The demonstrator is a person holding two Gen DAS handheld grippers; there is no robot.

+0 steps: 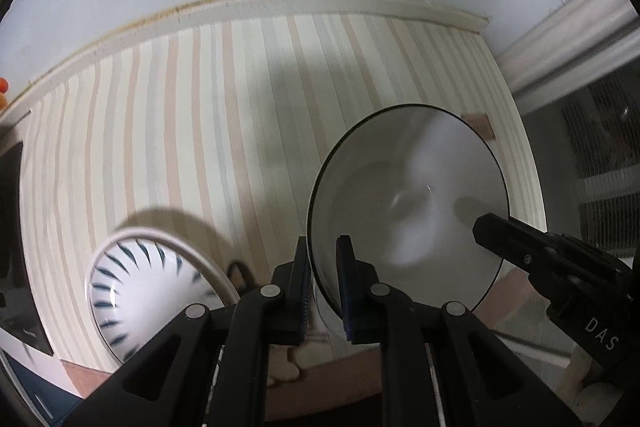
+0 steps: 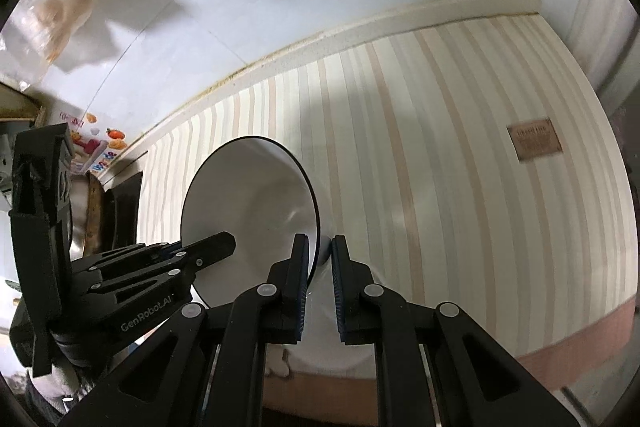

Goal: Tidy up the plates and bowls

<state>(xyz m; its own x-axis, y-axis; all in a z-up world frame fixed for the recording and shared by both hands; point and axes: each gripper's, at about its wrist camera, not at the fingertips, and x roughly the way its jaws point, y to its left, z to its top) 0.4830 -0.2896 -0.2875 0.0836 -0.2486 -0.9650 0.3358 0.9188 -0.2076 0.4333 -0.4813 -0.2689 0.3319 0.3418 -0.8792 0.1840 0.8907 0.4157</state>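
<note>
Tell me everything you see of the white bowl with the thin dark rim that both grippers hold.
The white bowl with the thin dark rim looks like glazed ceramic, glossy and empty, deep and flaring. It is tilted and lifted over the striped tablecloth. The left gripper and right gripper are each shut on its rim at opposite sides. Nothing else touches it.

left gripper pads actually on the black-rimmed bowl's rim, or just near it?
Touching. In the left wrist view the left gripper has a pad on each side of the black-rimmed bowl's rim, clamped with no gap visible.
</note>
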